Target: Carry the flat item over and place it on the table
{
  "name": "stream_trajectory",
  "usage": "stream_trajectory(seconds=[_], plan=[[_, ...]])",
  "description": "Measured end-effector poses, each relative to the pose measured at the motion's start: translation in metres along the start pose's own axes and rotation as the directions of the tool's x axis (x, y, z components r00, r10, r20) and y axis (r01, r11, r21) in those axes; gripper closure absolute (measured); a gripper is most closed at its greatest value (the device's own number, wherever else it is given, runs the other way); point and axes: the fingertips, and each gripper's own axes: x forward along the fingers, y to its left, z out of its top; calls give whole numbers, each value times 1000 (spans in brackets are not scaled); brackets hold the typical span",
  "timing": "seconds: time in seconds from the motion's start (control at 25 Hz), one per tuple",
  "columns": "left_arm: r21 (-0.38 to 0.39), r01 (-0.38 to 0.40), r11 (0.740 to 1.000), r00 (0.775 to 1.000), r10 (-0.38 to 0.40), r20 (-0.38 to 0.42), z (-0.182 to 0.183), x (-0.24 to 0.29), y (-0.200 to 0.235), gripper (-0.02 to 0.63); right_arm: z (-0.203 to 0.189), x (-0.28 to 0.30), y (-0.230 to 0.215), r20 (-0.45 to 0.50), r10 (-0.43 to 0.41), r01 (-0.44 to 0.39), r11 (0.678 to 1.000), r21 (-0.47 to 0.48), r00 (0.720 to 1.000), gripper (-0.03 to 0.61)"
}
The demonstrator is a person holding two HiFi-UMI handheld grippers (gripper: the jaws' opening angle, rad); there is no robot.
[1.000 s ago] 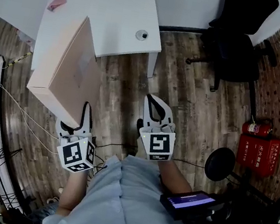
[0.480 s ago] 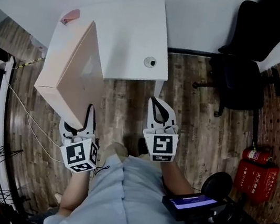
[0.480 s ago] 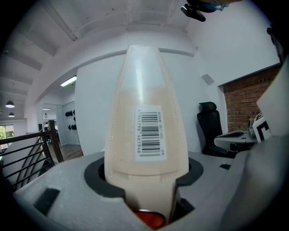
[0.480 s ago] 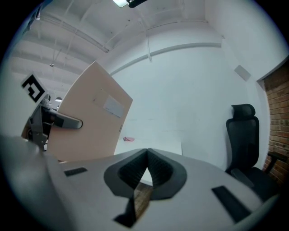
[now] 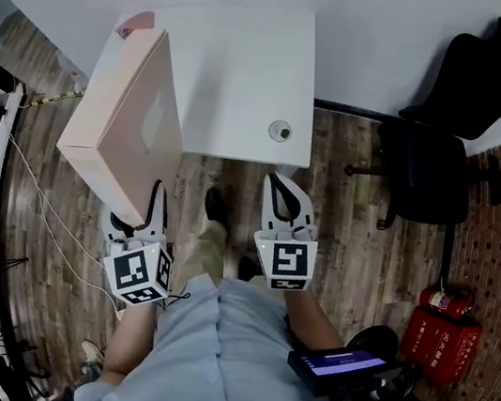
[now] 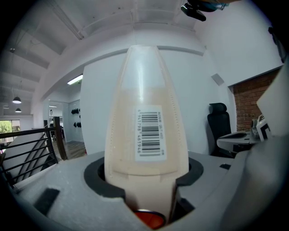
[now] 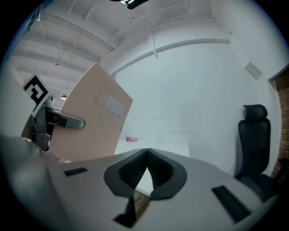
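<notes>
Over wooden floor (image 5: 350,231), left tool (image 5: 150,206) pinches flat box (image 5: 125,126) jutting ahead; right tool (image 5: 281,190) pressed together.

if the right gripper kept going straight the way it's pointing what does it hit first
Probably the near edge of the white rectangular table, straight ahead of the right gripper. Height is unclear, so it might pass just over the tabletop instead.

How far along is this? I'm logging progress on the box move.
Done: the box is lifted, clamped in the left gripper. In hand: it hangs tilted near the white table. Left: laying it flat there. The right gripper is shut, empty.
</notes>
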Motion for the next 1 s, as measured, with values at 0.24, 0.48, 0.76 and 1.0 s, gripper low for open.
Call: stream_trajectory(seconds=[0.24, 0.48, 0.76, 1.0], plan=[[-10, 0, 1000, 1000, 0, -11, 0, 60, 24, 321, -2, 63, -2, -28, 8, -9, 1000, -5, 1000, 572], [-18, 25, 1000, 999, -26, -40, 1, 144, 51, 321, 1, 151, -8, -59, 0, 0, 1000, 3, 998, 572], [-26, 61, 998, 996, -63, -56, 16, 241, 81, 321, 21, 260, -9, -62, 14, -14, 1000, -3, 998, 572], [-29, 70, 997, 997, -71, -16, 45, 296, 111, 321, 50, 319, -8, -24, 4, -5, 1000, -23, 1000, 572]])
